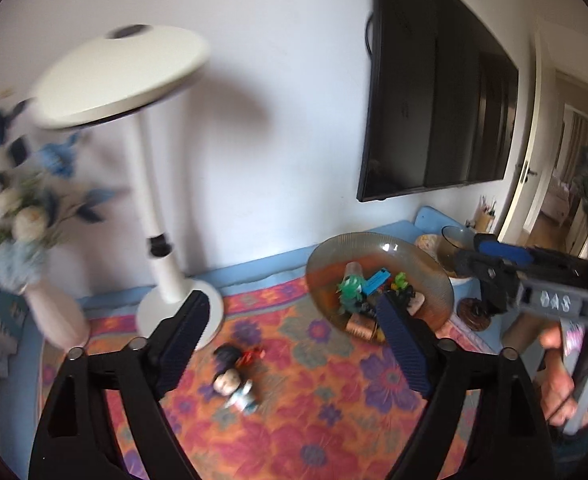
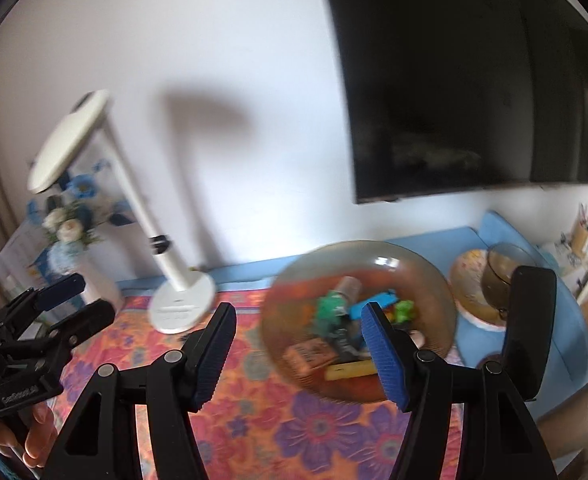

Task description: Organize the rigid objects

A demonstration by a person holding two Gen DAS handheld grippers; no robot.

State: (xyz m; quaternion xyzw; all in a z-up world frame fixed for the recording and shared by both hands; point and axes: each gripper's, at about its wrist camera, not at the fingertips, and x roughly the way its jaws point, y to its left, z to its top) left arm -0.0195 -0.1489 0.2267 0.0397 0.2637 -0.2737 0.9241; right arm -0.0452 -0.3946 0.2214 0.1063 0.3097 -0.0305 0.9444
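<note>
Small blurred figurine (image 1: pixel 235 380) on floral cloth (image 1: pixel 334 400)

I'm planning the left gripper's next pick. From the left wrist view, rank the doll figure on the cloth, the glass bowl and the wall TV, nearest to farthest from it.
1. Doll figure, lying on the floral cloth between the fingers.
2. Glass bowl, ahead and right, holding small toys.
3. Wall TV, mounted high on the wall beyond.

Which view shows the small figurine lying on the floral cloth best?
The left wrist view: the figurine lies in plain sight on the floral cloth, between the open fingers, though slightly blurred. The right wrist view does not show it at all.
</note>
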